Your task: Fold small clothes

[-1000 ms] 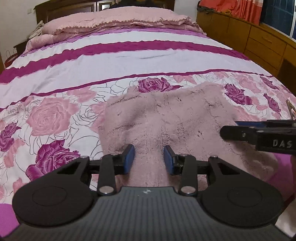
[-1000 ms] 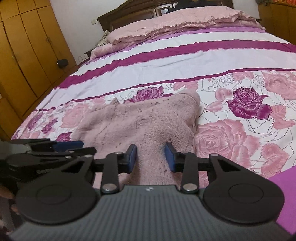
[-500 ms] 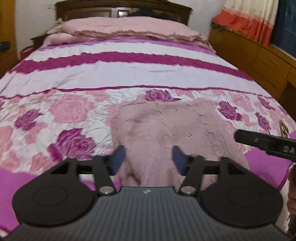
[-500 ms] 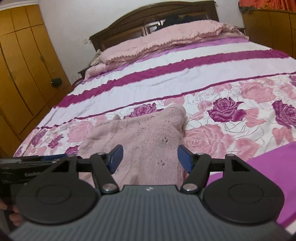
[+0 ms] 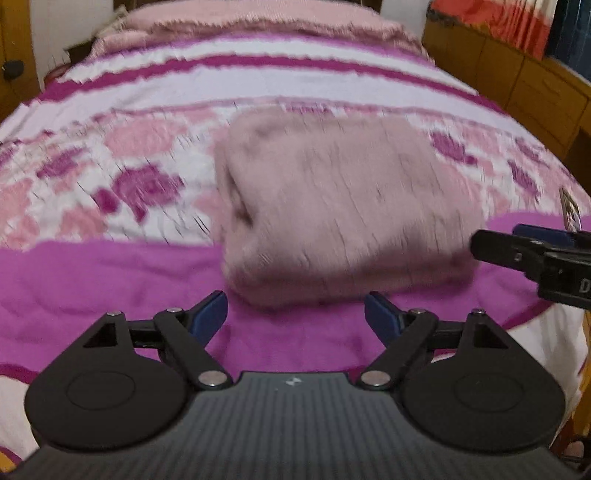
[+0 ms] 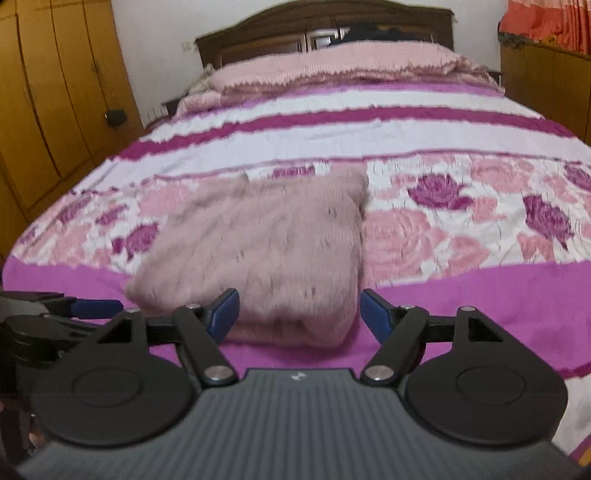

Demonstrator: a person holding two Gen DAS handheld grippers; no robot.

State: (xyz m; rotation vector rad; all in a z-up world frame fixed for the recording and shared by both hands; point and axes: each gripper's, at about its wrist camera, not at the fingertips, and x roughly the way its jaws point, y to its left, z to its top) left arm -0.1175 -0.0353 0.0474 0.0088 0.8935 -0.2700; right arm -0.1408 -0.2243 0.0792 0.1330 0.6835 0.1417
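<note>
A fuzzy dusty-pink garment (image 5: 332,210) lies folded into a thick rectangle on the flowered bedspread (image 5: 110,192), near the bed's front edge. My left gripper (image 5: 295,317) hangs just short of its near edge, jaws opening wide, nothing between them. In the right wrist view the same garment (image 6: 266,251) lies ahead and slightly left. My right gripper (image 6: 299,312) is at its near right corner, jaws still opening, the pads apart from the cloth. The right gripper (image 5: 532,254) shows at the right edge of the left wrist view, the left gripper (image 6: 66,314) at the left edge of the right one.
Pink pillows (image 6: 332,70) and a dark wooden headboard (image 6: 325,22) stand at the far end. Yellow wardrobe doors (image 6: 48,96) line the left side, a wooden drawer unit (image 5: 517,77) the right. A plain magenta band (image 5: 92,280) runs along the bed's front edge.
Both grippers let go of the garment, opened wide and pulled back toward the bed's front edge. The garment now lies by itself as a folded block.
</note>
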